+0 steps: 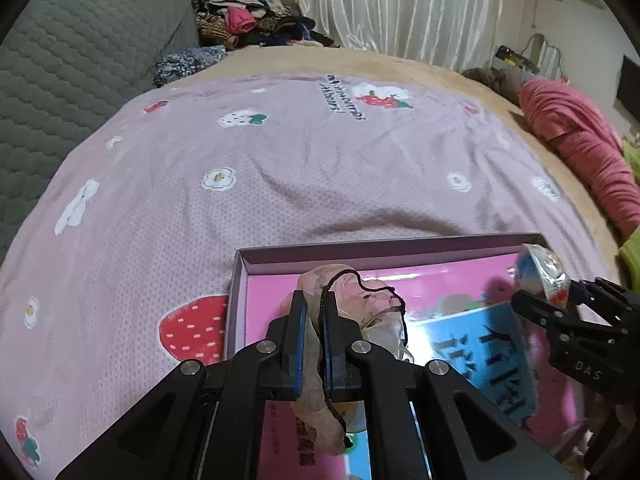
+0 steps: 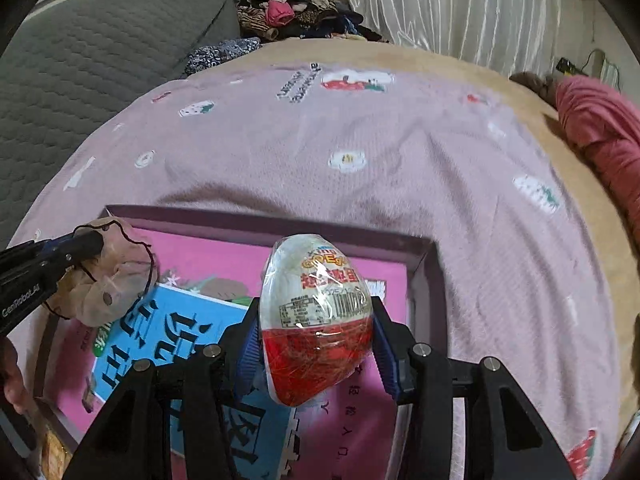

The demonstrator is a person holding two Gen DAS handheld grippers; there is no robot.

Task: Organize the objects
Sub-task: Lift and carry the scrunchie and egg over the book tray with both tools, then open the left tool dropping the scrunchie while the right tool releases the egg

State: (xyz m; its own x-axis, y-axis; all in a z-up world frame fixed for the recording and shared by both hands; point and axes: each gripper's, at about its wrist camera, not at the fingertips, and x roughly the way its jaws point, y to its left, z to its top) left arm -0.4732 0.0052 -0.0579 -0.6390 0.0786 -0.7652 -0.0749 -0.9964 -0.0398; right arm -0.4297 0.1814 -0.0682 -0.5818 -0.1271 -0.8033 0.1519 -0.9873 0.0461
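Colours/patterns only:
- Bed cover [image 1: 280, 168]: pale lilac-pink, waffle weave; print = red strawberries w/ white seeds, white flowers w/ yellow centres, dark lettering.
- Blanket [image 1: 420, 66] under it: tan, plain.
- Headboard [image 1: 80, 52]: grey, quilted diamond stitch.
- Box [image 1: 360, 250]: dull purple walls; bright pink inside.
- Booklet [image 2: 160, 340] in box: sky blue, black characters.
- Pouch [image 1: 352, 292] in left tool [image 1: 315, 300]: sheer peach-pink, black drawstring.
- Egg [image 2: 316, 312] in right tool [image 2: 316, 356]: white top, red bottom, yellow/red logo, clear wrap.
- Tools: black bodies, blue pads.
- Curtain [image 1: 400, 4]: white, glossy, vertical folds.
- Bundle [image 1: 580, 144], far right: rose-red.
- Clothes heap [image 1: 248, 16]: mixed; pink, leopard, navy.
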